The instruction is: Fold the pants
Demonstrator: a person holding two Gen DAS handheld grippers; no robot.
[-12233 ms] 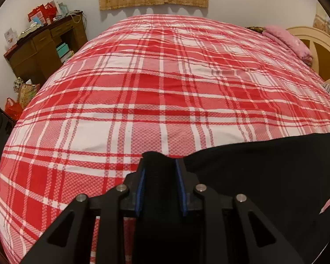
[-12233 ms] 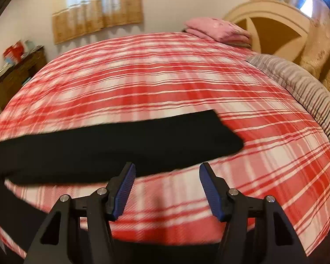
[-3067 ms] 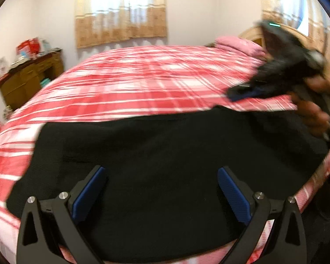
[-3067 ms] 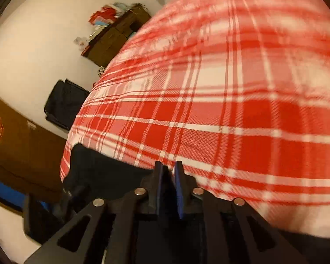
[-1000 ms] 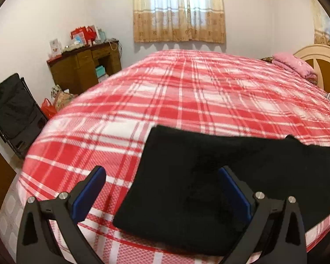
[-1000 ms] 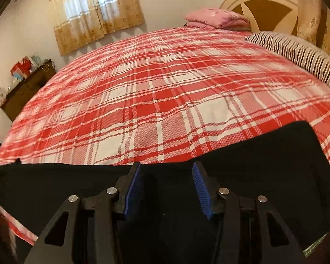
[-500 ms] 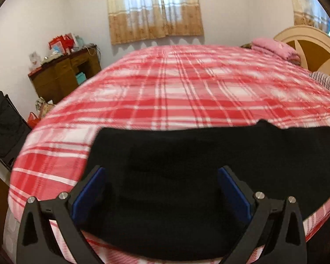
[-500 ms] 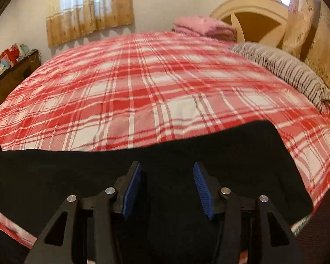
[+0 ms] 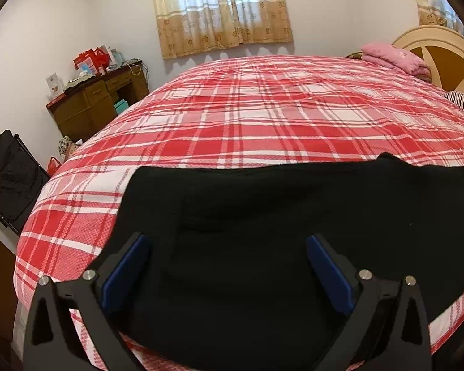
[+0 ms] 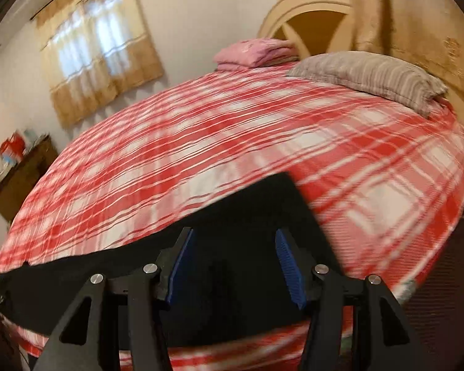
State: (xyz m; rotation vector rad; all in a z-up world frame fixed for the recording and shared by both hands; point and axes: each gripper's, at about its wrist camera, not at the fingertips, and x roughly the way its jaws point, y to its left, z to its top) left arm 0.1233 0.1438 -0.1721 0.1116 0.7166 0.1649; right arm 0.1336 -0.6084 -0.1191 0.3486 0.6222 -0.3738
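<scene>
The only thing that holds anything here is the wooden desk [image 9: 99, 105] by the far wall: its open middle shelf holds a teal box [image 9: 121, 106], and red bags and cards crowd its top. A black bag [image 9: 10, 182] leans by the wall on the left, with a small red bag on the floor beside it.

The left gripper [image 9: 227, 266] has its jaws spread wide, the two blue pads [image 9: 125, 270] far apart, with nothing between them. It hangs over the black pants [image 9: 278, 232], and whether the fingers touch the cloth cannot be told. The right gripper [image 10: 233, 262] is released too, its jaws parted less widely and gripping nothing; its blue pads [image 10: 289, 267] sit over the right end of the pants [image 10: 247, 216].

The pants lie flat as one long dark band across the near edge of the bed, running from left to right, with one squared-off end near the left gripper and the other near the right gripper. A small peak of cloth stands up along the far edge in the left wrist view.

The bed is covered by a red and white plaid blanket [image 9: 263, 117]. At its head lie a folded pink blanket [image 9: 393, 57] and a gray striped pillow [image 10: 368, 77], in front of a cream arched headboard [image 10: 309, 21]. A tan patterned curtain [image 9: 222, 9] hangs over the window on the white far wall. The right wrist view is blurred.
</scene>
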